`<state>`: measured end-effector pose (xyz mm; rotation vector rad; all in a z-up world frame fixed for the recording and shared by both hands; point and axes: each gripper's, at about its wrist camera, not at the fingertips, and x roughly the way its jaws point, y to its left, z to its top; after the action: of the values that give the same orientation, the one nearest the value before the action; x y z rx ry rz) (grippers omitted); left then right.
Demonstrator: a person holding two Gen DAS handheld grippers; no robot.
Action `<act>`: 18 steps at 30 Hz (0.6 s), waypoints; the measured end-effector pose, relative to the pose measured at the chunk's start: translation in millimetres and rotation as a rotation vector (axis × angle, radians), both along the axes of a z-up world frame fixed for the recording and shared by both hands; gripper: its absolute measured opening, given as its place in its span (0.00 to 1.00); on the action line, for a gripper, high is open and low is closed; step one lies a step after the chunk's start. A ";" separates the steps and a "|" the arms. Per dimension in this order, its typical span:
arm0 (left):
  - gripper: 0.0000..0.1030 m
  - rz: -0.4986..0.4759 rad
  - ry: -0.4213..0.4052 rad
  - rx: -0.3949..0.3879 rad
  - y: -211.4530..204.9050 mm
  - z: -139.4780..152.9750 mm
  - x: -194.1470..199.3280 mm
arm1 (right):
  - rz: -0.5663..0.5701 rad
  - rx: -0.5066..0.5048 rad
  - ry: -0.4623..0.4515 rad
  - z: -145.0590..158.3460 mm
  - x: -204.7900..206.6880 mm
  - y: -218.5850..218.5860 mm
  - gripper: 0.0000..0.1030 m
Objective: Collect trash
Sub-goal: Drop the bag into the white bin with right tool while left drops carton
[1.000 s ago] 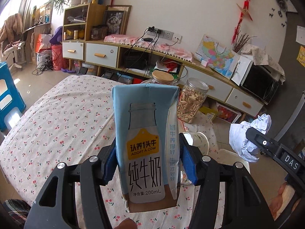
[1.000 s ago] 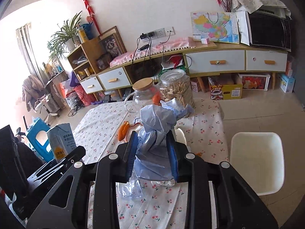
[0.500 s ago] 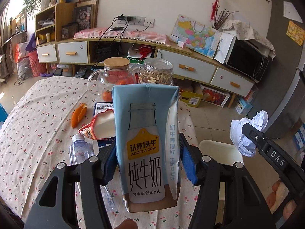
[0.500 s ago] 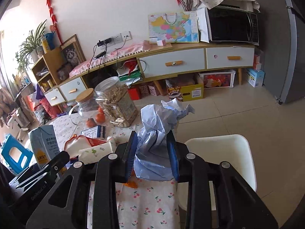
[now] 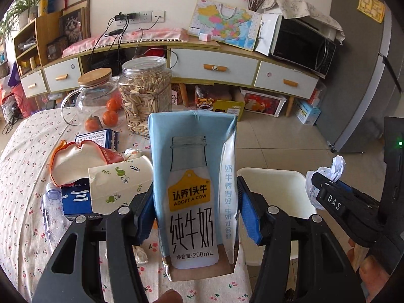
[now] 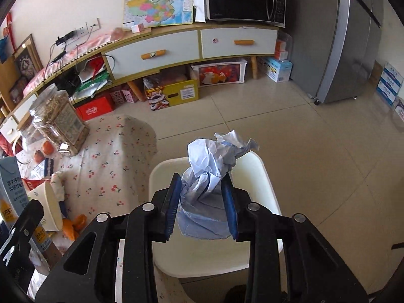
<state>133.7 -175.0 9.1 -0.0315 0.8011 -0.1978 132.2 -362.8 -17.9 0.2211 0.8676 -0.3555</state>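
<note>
My left gripper [image 5: 195, 217] is shut on a light-blue 200 mL milk carton [image 5: 193, 189], held upright above the table's right edge. My right gripper [image 6: 203, 202] is shut on a crumpled blue-white paper wad [image 6: 212, 176], held over the white bin [image 6: 260, 176] on the floor beside the table. In the left wrist view the bin [image 5: 275, 192] lies just right of the carton and the right gripper with the wad [image 5: 325, 174] is at far right. The carton also shows at the left edge of the right wrist view [image 6: 10, 189].
The cherry-print table [image 5: 22, 151] carries a paper cup [image 5: 118, 184], an open snack bag [image 5: 75, 161], a plastic bottle [image 5: 53, 212], a blue box [image 5: 75, 199], a seed jar [image 5: 145, 96] and a glass jug with oranges [image 5: 97, 101]. A sideboard [image 6: 176, 48] and a fridge [image 6: 353, 38] stand behind.
Both grippers have swung right with their loads. The right gripper and paper wad now hang over the white bin; the carton has come to the table's right edge.
</note>
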 end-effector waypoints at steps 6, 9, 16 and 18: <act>0.56 -0.070 0.002 0.018 -33.5 -2.9 1.1 | -0.136 0.063 0.033 -3.3 -9.7 -38.8 0.54; 0.56 -0.106 0.000 0.028 -52.7 -2.6 1.7 | -0.181 0.063 -0.004 6.8 -19.7 -53.8 0.70; 0.56 -0.177 0.009 0.030 -91.6 -5.0 1.7 | -0.291 0.030 -0.048 22.0 -36.2 -85.0 0.89; 0.56 -0.199 0.012 0.033 -101.9 -6.3 1.6 | -0.317 0.033 -0.040 21.9 -39.5 -94.4 0.91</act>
<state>135.3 -276.9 2.8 0.0789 0.8192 -0.3724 92.7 -457.2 3.9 0.3974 0.7997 -0.6302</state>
